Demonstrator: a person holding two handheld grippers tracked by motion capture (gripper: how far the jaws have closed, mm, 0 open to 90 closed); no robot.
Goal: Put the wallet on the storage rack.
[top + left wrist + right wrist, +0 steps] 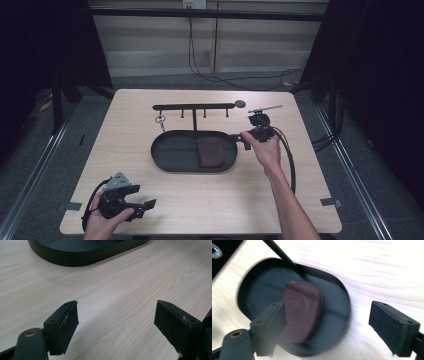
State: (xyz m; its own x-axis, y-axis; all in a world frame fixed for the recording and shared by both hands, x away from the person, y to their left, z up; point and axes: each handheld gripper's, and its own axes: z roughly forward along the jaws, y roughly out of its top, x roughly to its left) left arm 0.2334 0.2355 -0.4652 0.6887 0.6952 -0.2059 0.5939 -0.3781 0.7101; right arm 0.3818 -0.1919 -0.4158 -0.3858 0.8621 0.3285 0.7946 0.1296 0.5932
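A black oval tray sits mid-table with a dark red-brown leather wallet lying in its right half. In the right gripper view the wallet lies in the tray, just beyond the left jaw. My right gripper hovers at the tray's right end, open and holding nothing. My left gripper rests near the table's front left corner, open and empty, jaws spread over bare wood; the tray's rim lies ahead of it.
Behind the tray stands a black rack with several hooks; a key ring hangs from its left hook. The rack's upright post rises from the tray. The light wooden table has open room in front.
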